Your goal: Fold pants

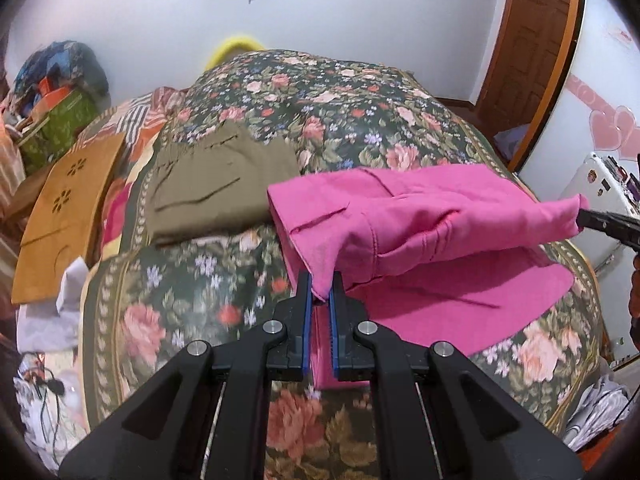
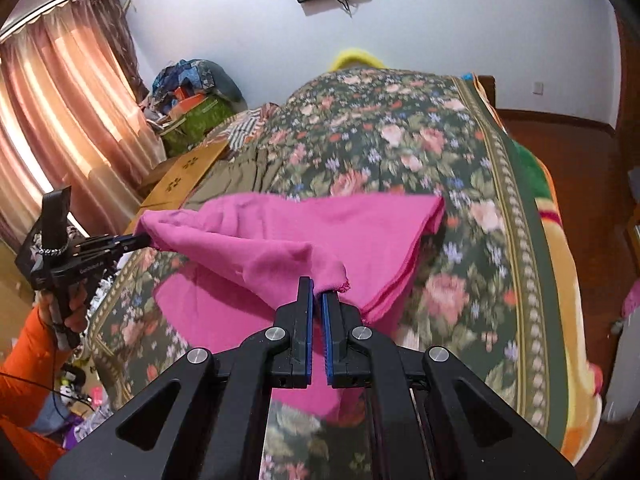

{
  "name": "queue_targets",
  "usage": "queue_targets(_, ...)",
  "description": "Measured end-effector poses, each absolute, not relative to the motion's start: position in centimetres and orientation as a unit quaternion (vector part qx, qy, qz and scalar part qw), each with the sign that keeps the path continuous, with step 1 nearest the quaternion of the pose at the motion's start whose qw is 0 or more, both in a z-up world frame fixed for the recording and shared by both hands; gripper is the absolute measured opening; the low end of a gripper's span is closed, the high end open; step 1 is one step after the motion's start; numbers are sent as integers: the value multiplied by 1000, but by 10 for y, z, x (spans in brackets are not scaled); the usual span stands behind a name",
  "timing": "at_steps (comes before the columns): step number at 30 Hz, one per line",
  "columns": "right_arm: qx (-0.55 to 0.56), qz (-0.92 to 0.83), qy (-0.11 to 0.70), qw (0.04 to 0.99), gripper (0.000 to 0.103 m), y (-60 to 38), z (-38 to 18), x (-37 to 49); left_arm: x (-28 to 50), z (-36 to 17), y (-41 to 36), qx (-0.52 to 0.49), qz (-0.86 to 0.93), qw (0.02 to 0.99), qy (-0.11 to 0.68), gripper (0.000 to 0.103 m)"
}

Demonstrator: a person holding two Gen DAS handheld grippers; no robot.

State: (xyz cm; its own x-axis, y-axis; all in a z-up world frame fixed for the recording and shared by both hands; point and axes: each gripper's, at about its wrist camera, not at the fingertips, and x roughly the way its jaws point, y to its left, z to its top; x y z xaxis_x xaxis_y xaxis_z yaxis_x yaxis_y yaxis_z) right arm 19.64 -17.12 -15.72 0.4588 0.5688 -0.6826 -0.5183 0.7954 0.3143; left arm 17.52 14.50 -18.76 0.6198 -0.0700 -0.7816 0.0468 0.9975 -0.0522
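Pink pants (image 1: pixel 420 216) hang doubled over above the floral bedspread (image 1: pixel 192 280), their lower layer lying flat on it. My left gripper (image 1: pixel 321 294) is shut on one corner of the pink cloth. My right gripper (image 2: pixel 318 290) is shut on the other corner of the pink pants (image 2: pixel 288 232). In the left wrist view the right gripper (image 1: pixel 580 216) enters from the right edge with cloth pinched in it. In the right wrist view the left gripper (image 2: pixel 138 242) shows at the left, held by a hand with an orange sleeve (image 2: pixel 28 364).
Folded olive pants (image 1: pixel 216 188) lie on the bed beyond the pink ones. A brown cardboard box (image 1: pixel 68 216) and a cluttered pile (image 1: pixel 52 92) stand off the bed's left side. A white fridge (image 1: pixel 600 208) and wooden door (image 1: pixel 532 36) are to the right.
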Motion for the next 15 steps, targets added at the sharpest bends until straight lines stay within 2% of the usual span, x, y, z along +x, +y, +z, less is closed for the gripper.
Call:
queue_targets(8, 33, 309, 447, 839, 4, -171, -188, 179, 161, -215, 146, -17, -24, 887, 460, 6)
queue_targets(10, 23, 307, 447, 840, 8, -170, -189, 174, 157, -223, 149, -22, -21, 883, 469, 6)
queue_targets(15, 0, 294, 456, 840, 9, -173, -192, 166, 147, -232, 159, -24, -5, 876, 482, 6)
